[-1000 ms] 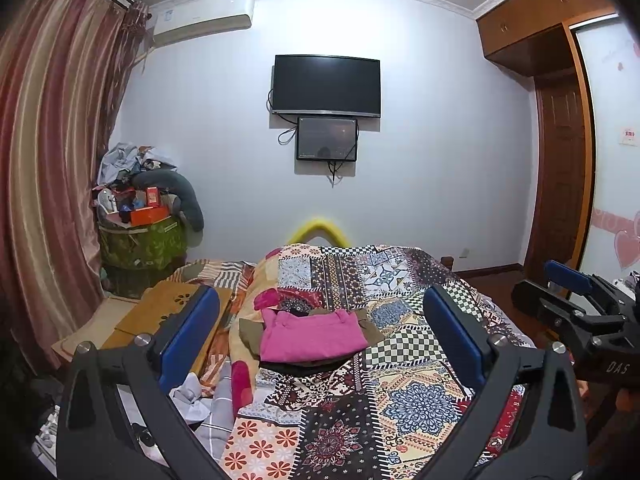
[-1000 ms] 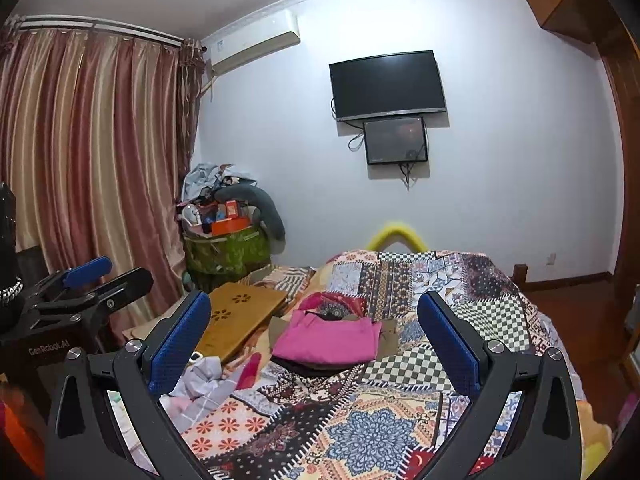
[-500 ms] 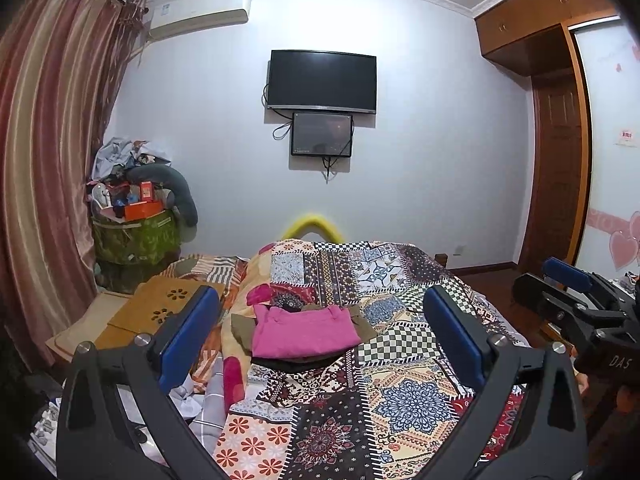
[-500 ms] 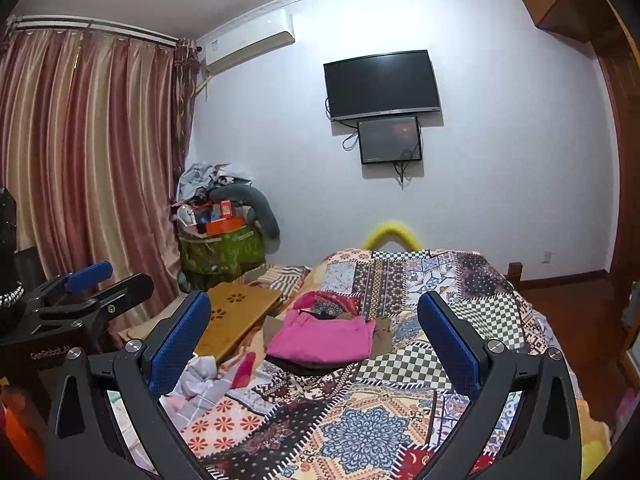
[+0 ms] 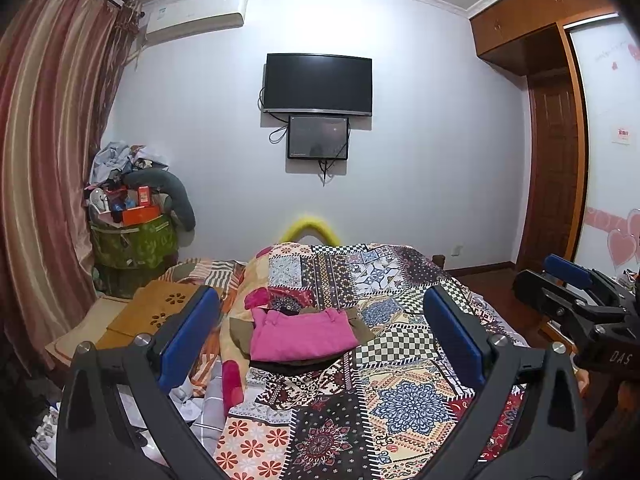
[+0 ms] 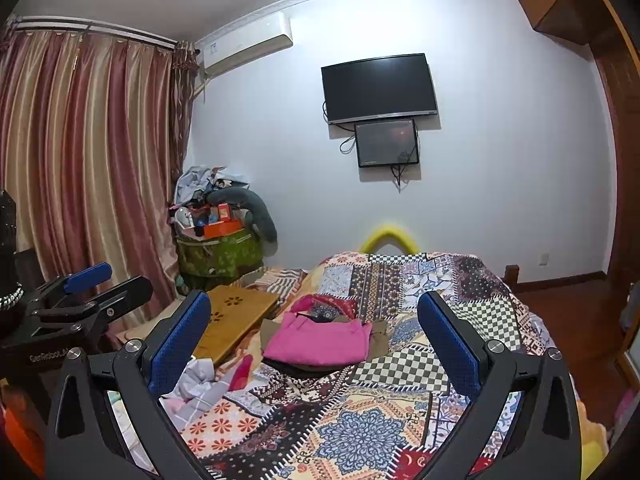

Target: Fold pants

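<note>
Folded pink pants lie on top of a small stack of folded olive and dark garments in the middle of the patchwork bedspread. The stack also shows in the right wrist view. My left gripper is open and empty, held above the near end of the bed, well short of the stack. My right gripper is open and empty too, at about the same distance. The right gripper shows at the right edge of the left wrist view, and the left gripper at the left edge of the right wrist view.
A wooden lap desk lies left of the stack. Crumpled cloth lies at the bed's left edge. A cluttered green hamper stands by the curtain. A TV hangs on the far wall; a wardrobe stands right.
Both grippers have tilted up and drawn slightly back, so the bed and the stack sit lower in view. Both stay open. The stack has not moved.
</note>
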Action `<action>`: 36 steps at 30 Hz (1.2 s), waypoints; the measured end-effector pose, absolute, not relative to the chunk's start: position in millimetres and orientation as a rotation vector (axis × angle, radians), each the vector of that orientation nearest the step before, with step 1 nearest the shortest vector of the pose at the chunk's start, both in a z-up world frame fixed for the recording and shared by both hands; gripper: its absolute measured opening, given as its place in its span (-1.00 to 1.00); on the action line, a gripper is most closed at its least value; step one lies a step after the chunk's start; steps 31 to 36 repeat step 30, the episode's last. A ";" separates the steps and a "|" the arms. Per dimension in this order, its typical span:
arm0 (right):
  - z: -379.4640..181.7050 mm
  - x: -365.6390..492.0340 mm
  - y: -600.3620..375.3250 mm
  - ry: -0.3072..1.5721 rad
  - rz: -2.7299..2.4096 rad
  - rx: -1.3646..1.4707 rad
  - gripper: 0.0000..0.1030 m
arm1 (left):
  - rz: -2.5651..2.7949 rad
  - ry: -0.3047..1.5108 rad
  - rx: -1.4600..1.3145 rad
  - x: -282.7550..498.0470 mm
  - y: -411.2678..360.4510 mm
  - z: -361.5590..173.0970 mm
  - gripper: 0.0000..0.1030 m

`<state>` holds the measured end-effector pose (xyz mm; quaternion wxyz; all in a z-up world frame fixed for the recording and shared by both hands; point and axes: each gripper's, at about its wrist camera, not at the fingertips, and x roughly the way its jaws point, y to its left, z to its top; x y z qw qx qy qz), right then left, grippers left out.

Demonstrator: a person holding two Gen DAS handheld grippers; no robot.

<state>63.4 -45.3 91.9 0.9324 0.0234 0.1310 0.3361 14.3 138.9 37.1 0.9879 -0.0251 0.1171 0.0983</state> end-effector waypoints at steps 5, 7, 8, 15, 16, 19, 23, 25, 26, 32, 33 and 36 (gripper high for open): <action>92.9 63.1 -45.8 0.265 0.684 0.043 0.99 | 0.183 0.232 -0.046 11.7 138.1 37.1 1.00; 93.0 62.8 -46.2 0.265 0.685 0.045 0.99 | 0.182 0.232 -0.044 11.4 138.7 37.4 1.00; 93.0 62.3 -46.4 0.265 0.685 0.046 0.99 | 0.183 0.232 -0.042 11.2 138.5 37.4 1.00; 93.3 62.2 -46.5 0.265 0.682 0.047 0.99 | 0.170 0.240 -0.044 10.8 138.2 38.0 1.00; 93.3 62.1 -46.5 0.265 0.682 0.047 0.99 | 0.171 0.240 -0.044 10.7 138.5 38.3 1.00; 92.9 61.9 -46.7 0.265 0.682 0.047 0.99 | 0.167 0.244 -0.053 10.8 139.2 37.3 1.00; 93.0 62.5 -47.2 0.269 0.682 0.046 0.99 | 0.164 0.249 -0.063 12.6 140.7 37.2 1.00; 93.0 62.6 -46.8 0.272 0.681 0.047 0.99 | 0.163 0.251 -0.063 13.6 140.9 36.6 1.00; 93.2 62.9 -46.6 0.274 0.682 0.048 0.99 | 0.164 0.252 -0.062 13.7 140.6 36.9 1.00; 92.8 64.8 -45.2 0.282 0.684 0.049 0.99 | 0.157 0.267 -0.058 19.2 140.9 34.0 1.00; 92.8 64.8 -45.2 0.282 0.684 0.049 0.99 | 0.157 0.267 -0.058 19.2 140.9 34.0 1.00; 92.8 64.8 -45.2 0.282 0.684 0.049 0.99 | 0.157 0.267 -0.058 19.2 140.9 34.0 1.00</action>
